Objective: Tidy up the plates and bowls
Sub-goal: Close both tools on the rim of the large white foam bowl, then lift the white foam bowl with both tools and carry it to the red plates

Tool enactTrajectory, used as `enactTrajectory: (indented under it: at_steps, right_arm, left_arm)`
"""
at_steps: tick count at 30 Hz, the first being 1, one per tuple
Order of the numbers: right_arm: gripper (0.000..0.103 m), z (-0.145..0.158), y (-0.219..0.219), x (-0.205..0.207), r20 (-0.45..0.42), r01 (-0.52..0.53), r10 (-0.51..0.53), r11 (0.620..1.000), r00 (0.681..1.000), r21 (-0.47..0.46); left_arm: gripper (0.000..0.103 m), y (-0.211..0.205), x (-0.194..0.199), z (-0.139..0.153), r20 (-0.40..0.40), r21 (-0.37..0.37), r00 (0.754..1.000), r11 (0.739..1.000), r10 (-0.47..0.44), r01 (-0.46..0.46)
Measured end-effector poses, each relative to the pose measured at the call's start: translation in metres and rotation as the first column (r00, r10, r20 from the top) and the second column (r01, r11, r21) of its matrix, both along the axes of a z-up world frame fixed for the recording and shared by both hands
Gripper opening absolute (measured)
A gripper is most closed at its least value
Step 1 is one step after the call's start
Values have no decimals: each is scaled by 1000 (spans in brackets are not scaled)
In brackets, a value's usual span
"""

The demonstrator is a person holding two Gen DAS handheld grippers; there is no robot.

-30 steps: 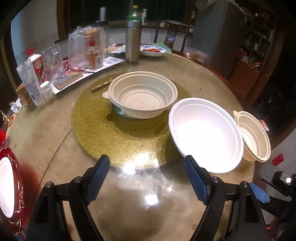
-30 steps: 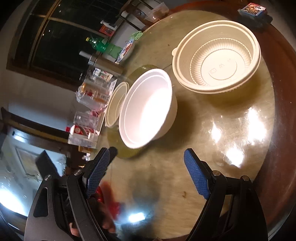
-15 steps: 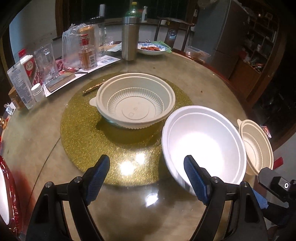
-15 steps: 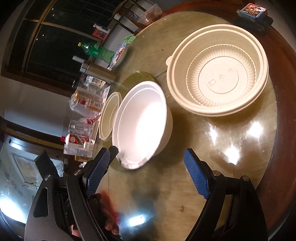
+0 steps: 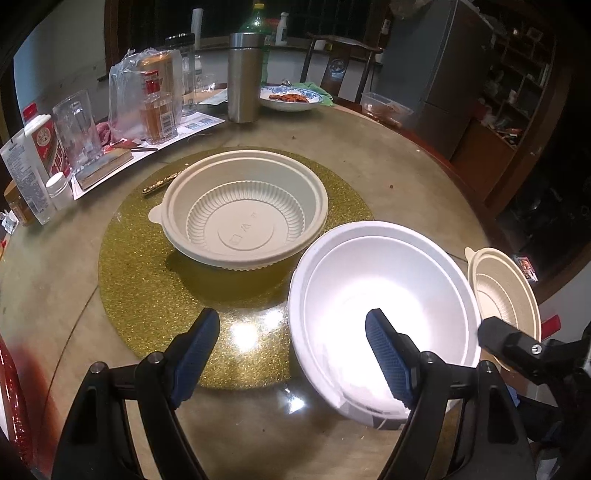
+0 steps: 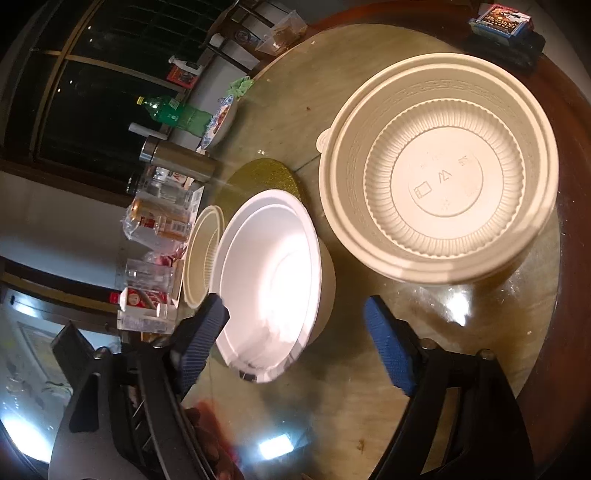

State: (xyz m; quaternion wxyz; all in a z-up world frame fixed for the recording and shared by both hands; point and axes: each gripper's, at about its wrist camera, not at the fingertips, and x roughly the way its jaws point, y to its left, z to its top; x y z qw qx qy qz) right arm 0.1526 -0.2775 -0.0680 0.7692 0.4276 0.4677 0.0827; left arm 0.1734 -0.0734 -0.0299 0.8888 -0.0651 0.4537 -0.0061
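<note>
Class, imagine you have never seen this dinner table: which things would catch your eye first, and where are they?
The glaring white foam bowl sits nearest, at the edge of the gold glitter mat. On the mat's centre stands a ribbed cream plastic bowl; a second cream bowl sits alone near the table's rim.

A steel flask (image 5: 242, 77) is standing far on the round table (image 5: 388, 162), with a green bottle (image 5: 255, 27) behind and a drinking glass (image 5: 77, 129) sitting left.
</note>
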Motion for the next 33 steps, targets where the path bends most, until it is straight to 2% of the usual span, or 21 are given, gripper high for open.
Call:
enactTrajectory:
  at_steps: [1,3,6,7,12,14,16,18,33]
  right_arm:
    - [72,-1,1,2,-4,0,0,1000,1000,-9]
    - [58,-2,2,5,-10,2,-3,1000,1000,-26]
    - [53,-5,4,9,-30,4,-5,999,1000,-53]
    - [50,-7,4,11,-34,5,-7,998,999,-57]
    - [24,-12,7,13,-46,-5,1,997,999,-78]
    - [22,-13,8,14,-52,-12,7,996,999,-91]
    - [17,-14,9,13,-55,-15,9,995,998,-100]
    - [15,-14,10,13,-54,-17,12,994,998,-104]
    - [13,-2,21,-2,-20,-30,28,987,999,-157]
  left_arm:
    - [80,0,1,-1,0,1,1000,1000,2,-2]
    - [74,-1,3,-3,-8,6,1000,1000,1,-1]
    - [61,-2,7,-9,-27,17,1000,1000,-2,2]
    - [60,-2,7,-11,-33,23,999,1000,-2,3]
    - [40,-3,9,-18,-53,44,999,999,-5,7]
    - [33,-4,9,-19,-59,45,998,999,-13,15]
    - [26,-7,7,-19,-61,52,998,998,-24,27]
    - [14,-9,6,-18,-58,59,997,997,-41,45]
    - [13,-7,-15,-7,-11,77,998,995,-59,59]
